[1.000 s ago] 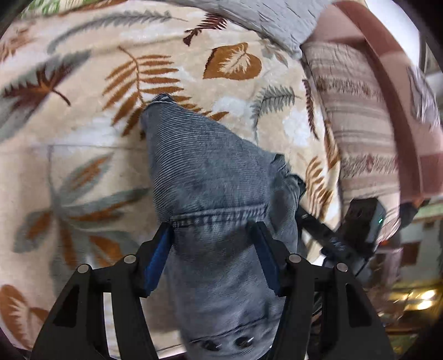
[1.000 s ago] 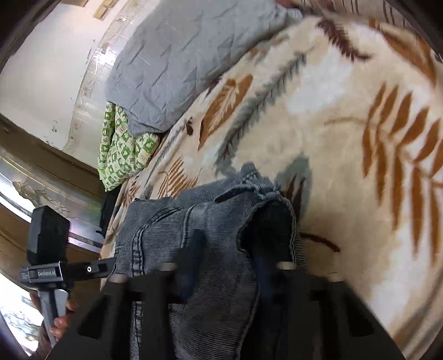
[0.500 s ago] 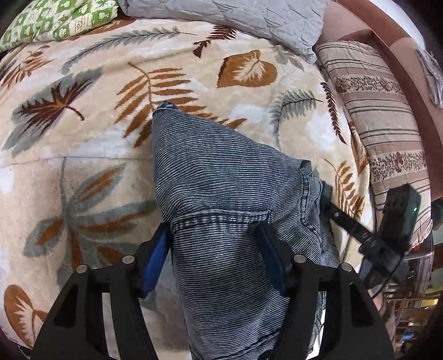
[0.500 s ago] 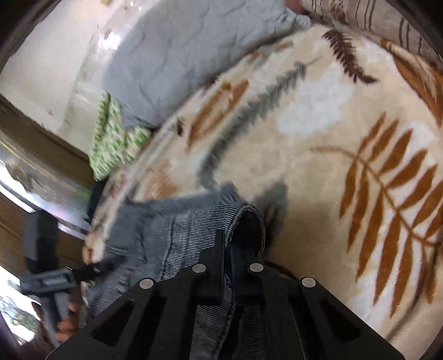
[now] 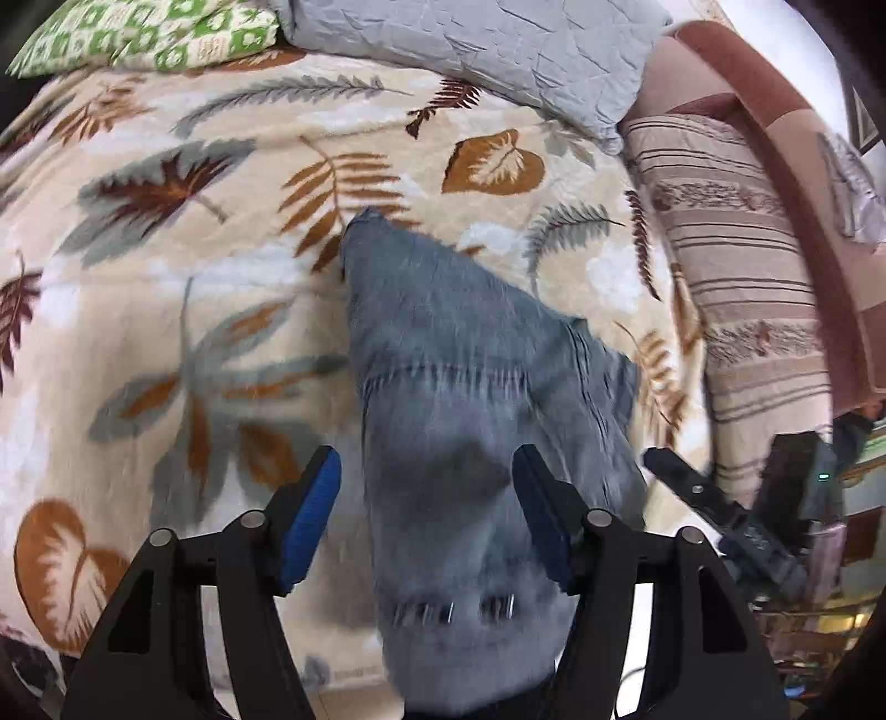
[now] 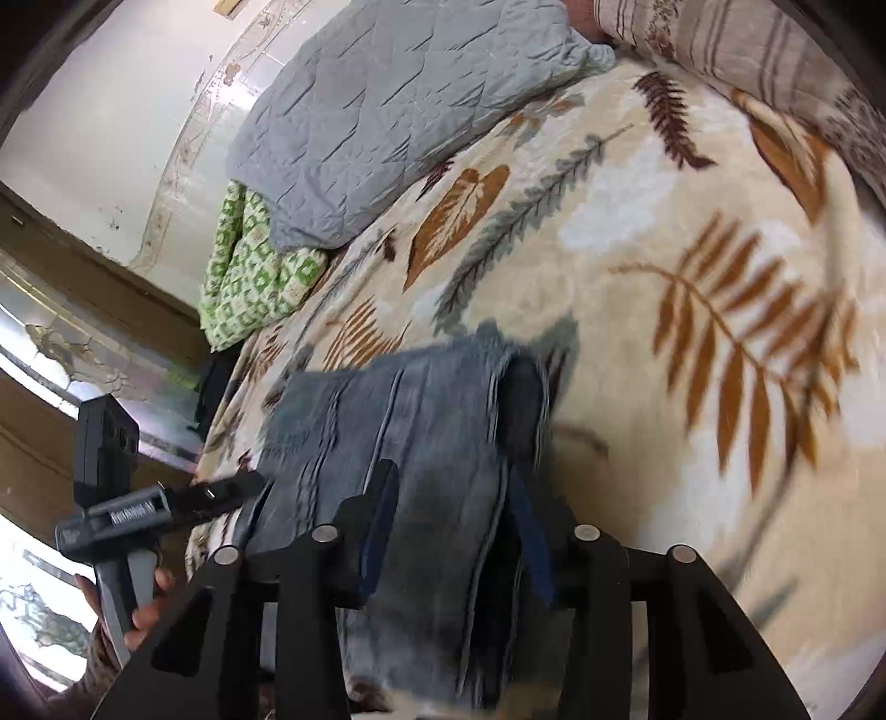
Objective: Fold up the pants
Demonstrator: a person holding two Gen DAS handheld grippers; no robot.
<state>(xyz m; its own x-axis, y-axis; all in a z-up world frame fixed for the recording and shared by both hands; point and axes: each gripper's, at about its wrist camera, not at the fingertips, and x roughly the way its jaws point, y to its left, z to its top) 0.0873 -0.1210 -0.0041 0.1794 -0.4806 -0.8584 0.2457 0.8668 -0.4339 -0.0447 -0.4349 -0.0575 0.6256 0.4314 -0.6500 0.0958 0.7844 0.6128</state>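
Opening right claw over pants

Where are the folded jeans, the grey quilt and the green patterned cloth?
folded jeans (image 5: 459,354): left wrist view, upper denim panel.
grey quilt (image 6: 387,116): right wrist view, quilted middle.
green patterned cloth (image 6: 249,277): right wrist view, bunched middle.

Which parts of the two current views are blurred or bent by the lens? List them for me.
Left wrist view: the jeans are smeared by motion, stitching streaked; the grey pillow stays crisper; the blanket bulges from fisheye bending. Right wrist view: jeans and the blanket's right side are smeared, the right gripper dark against them, its opening jaws apart; daylight glares at the lower left edge.
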